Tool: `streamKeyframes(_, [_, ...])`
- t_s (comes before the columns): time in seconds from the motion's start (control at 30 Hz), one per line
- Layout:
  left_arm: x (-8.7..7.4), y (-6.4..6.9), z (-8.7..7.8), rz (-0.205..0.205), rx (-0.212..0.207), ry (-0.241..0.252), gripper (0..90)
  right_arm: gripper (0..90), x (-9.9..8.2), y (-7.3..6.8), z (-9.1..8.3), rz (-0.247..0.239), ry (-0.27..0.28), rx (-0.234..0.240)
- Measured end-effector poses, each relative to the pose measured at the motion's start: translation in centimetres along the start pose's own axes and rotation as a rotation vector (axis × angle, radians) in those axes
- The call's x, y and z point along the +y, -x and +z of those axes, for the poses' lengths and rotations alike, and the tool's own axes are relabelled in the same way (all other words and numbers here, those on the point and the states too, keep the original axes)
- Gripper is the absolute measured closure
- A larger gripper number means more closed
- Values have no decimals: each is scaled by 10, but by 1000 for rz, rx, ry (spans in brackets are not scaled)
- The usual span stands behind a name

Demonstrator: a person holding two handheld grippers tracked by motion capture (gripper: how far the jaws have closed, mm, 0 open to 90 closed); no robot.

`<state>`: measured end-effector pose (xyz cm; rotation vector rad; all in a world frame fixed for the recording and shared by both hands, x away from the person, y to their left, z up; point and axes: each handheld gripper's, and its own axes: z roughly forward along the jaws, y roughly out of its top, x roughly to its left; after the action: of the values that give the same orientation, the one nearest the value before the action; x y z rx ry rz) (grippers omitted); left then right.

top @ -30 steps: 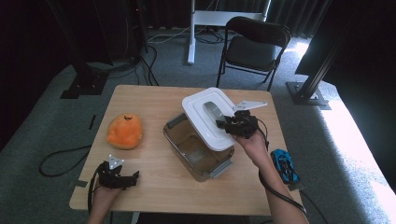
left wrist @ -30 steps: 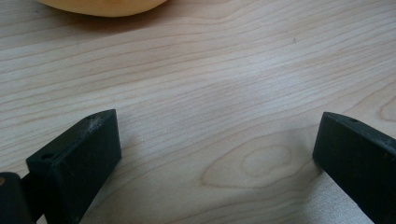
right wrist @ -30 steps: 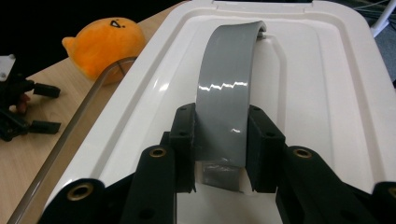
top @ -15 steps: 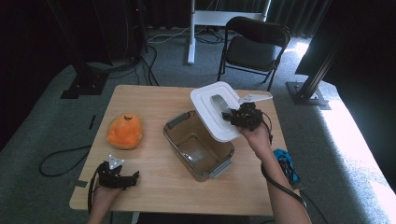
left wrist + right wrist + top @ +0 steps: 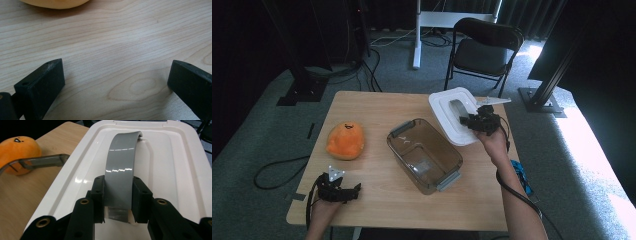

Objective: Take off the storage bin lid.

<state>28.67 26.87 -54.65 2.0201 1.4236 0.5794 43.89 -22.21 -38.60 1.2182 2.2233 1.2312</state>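
The white lid (image 5: 454, 114) is held by its grey handle (image 5: 122, 167), on which the right tongs (image 5: 471, 120) are clamped: in the right gripper view the two black jaws are seen pressed against either side of the arched grey strip, with the lid's broad white top spread out beyond them. In the high view the lid is seen at the far right part of the wooden surface (image 5: 377, 105), tilted, with its near left corner just beside the far right rim of the clear bin (image 5: 424, 155); whether it touches that rim cannot be told. The bin is set uncovered near the middle of the surface, turned at an angle, with grey latches at its far left and near right ends. An orange plush toy (image 5: 345, 140) lies to the left of the bin, well apart from it, and its edge is also caught at the far left of the right gripper view. The left tongs (image 5: 354, 193) are rested at the near left corner of the surface, with the jaws spread wide and only bare wood seen between them in the left gripper view.
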Motion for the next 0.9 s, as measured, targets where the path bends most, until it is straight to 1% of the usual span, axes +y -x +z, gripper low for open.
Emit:
streamKeyframes(0.03, [0, 0, 0, 0, 0, 0, 14, 676, -1, 2, 1, 4, -4, -4])
streamKeyframes(0.1, [0, 0, 0, 0, 0, 0, 14, 676, -1, 2, 1, 4, -4, -4])
streamKeyframes(0.13, [0, 0, 0, 0, 0, 0, 14, 676, -3, 5, 3, 9, -6, -8])
streamKeyframes(0.17, [0, 0, 0, 0, 0, 0, 14, 676, -8, 13, 7, 24, -18, -16])
streamKeyframes(0.3, [0, 0, 0, 0, 0, 0, 14, 676, -18, 26, 15, 57, -38, -33])
streamKeyframes(0.4, [0, 0, 0, 0, 0, 0, 14, 676, -26, 33, 23, 72, -62, -54])
streamKeyframes(0.47, [0, 0, 0, 0, 0, 0, 14, 676, -32, 36, 28, 87, -70, -54])
streamKeyframes(0.5, [0, 0, 0, 0, 0, 0, 14, 676, -34, 38, 30, 96, -72, -55])
streamKeyframes(0.63, [0, 0, 0, 0, 0, 1, 14, 676, -45, 40, 37, 104, -68, -66])
streamKeyframes(0.7, [0, 0, 0, 0, 0, 0, 14, 676, -51, 41, 44, 111, -77, -70])
streamKeyframes(0.9, [0, 0, 0, 0, 0, 0, 14, 676, -58, 44, 53, 125, -88, -70])
